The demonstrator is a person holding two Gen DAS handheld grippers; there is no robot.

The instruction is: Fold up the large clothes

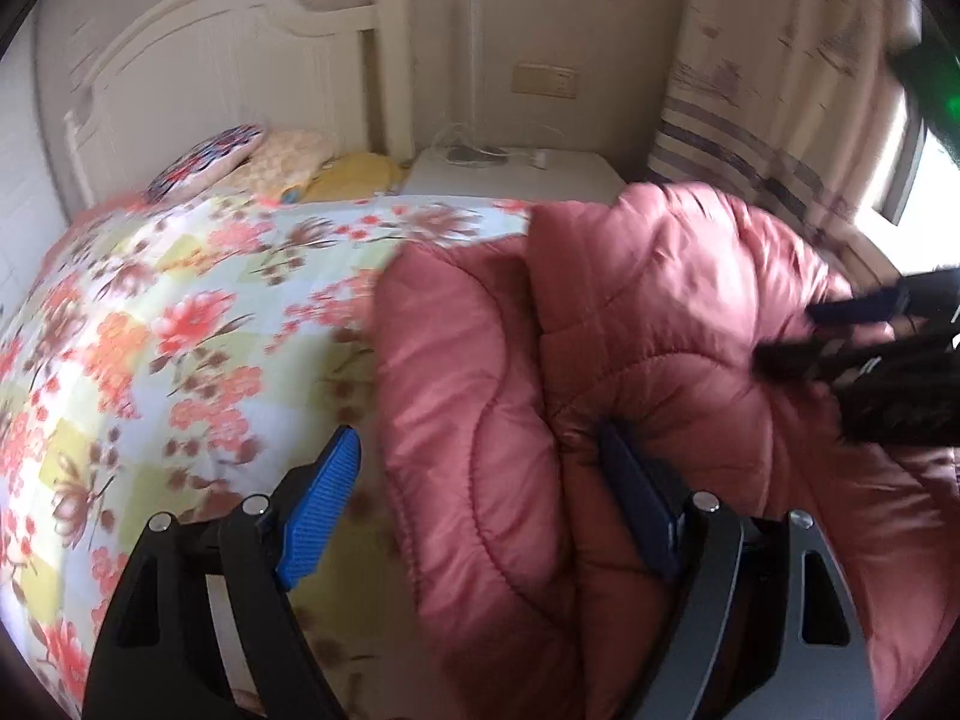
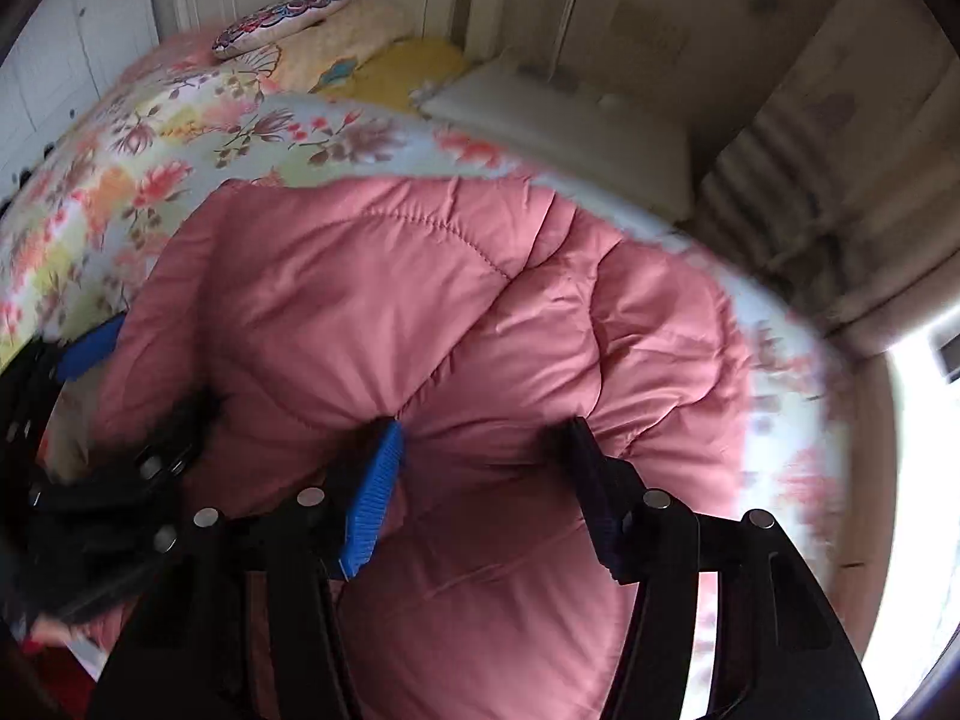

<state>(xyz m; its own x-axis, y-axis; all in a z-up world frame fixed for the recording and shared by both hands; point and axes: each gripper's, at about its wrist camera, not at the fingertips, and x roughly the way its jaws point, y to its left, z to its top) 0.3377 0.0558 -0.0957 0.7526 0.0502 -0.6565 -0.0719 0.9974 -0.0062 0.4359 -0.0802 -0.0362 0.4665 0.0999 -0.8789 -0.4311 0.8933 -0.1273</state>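
A puffy pink quilted jacket (image 1: 660, 300) (image 2: 420, 300) lies bunched on a flowered bedspread (image 1: 180, 330). In the left wrist view my left gripper (image 1: 480, 438) stands open and wide. Its right pad is tucked against a fold of the jacket, while its left pad hangs free over the bedspread beside the jacket's edge. In the right wrist view my right gripper (image 2: 483, 429) is pushed down into the jacket. Fabric bulges between its blue pads and creases gather at both tips. The right gripper (image 1: 789, 336) shows blurred at the right of the left wrist view. The left gripper (image 2: 144, 378) is at the jacket's left edge.
A white headboard (image 1: 210, 60) and patterned pillows (image 1: 204, 162) stand at the far end of the bed. A white bedside table (image 1: 510, 174) sits beyond the bed's corner. A striped curtain (image 1: 780, 90) and bright window (image 1: 936, 192) are on the right.
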